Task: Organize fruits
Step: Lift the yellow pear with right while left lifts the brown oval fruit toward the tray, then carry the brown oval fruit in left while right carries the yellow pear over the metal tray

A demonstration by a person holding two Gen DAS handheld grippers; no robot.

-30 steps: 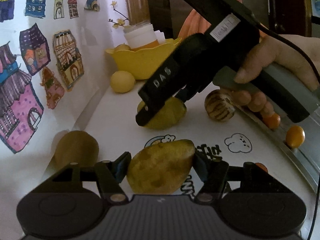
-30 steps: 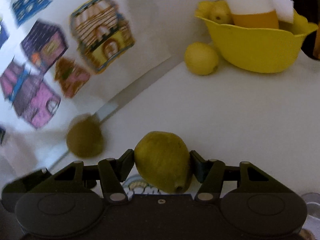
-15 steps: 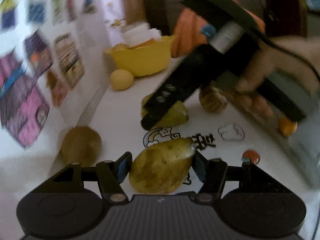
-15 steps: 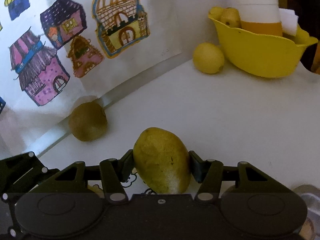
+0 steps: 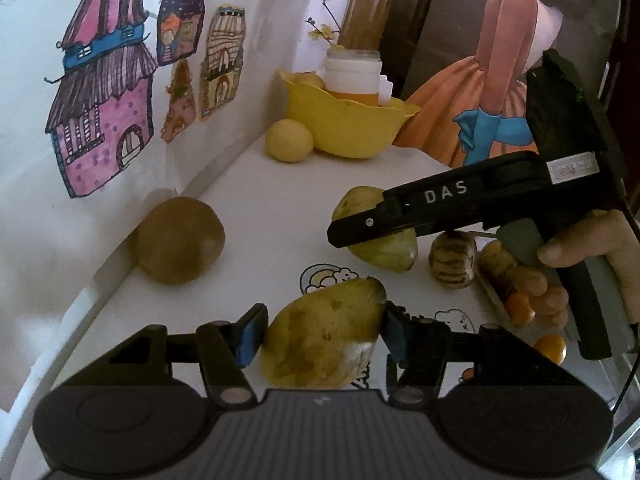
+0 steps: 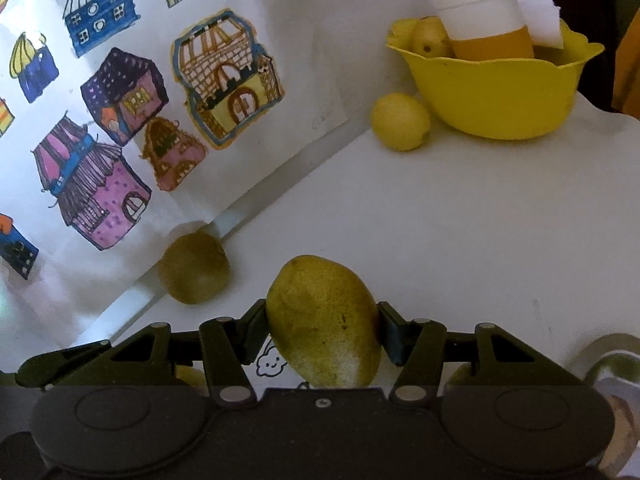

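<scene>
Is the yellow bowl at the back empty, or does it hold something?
Not empty. The yellow bowl holds a white and orange jar standing upright, a yellowish fruit and something white. How deep they sit is hidden.

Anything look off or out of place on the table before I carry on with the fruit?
The yellow bowl holds a white and orange lidded jar and white paper beside one yellow fruit, so little room is left for fruit. The pear in the left gripper is heavily brown-blotched. Nothing is spilled or tipped.
</scene>
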